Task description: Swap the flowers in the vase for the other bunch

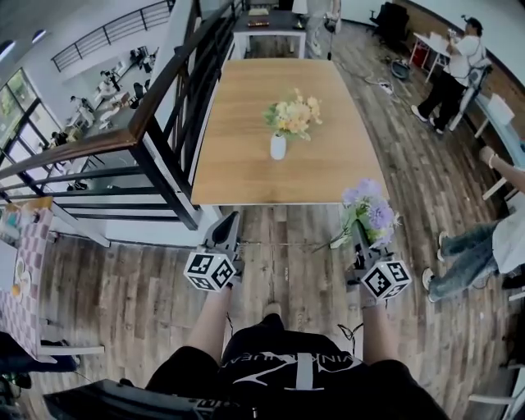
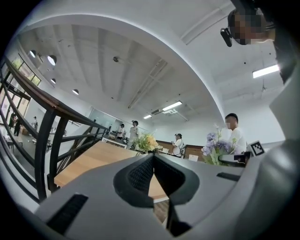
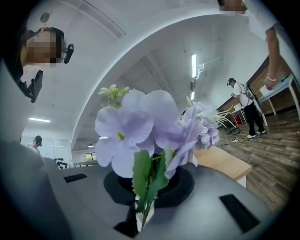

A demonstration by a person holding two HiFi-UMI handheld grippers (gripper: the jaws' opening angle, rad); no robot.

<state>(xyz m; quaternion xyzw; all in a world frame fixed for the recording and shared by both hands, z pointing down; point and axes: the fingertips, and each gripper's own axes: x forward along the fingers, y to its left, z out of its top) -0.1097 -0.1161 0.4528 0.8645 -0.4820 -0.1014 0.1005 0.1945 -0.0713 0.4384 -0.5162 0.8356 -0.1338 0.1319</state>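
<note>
A small white vase [image 1: 278, 147] with a bunch of yellow flowers [image 1: 294, 114] stands on the wooden table [image 1: 246, 176], toward its near half. The yellow bunch [image 2: 146, 142] also shows far off in the left gripper view. My right gripper [image 1: 361, 238] is shut on the stems of a purple bunch [image 1: 368, 212], held just short of the table's near right corner; the purple blooms [image 3: 150, 129] fill the right gripper view. My left gripper [image 1: 227, 230] is shut and holds nothing, hanging in front of the table's near edge at its left.
A black stair railing [image 1: 156, 115] runs along the table's left side. One person [image 1: 449, 72] stands at the far right and a seated person's legs [image 1: 476, 246] show at the right edge. More tables [image 1: 267, 25] stand behind.
</note>
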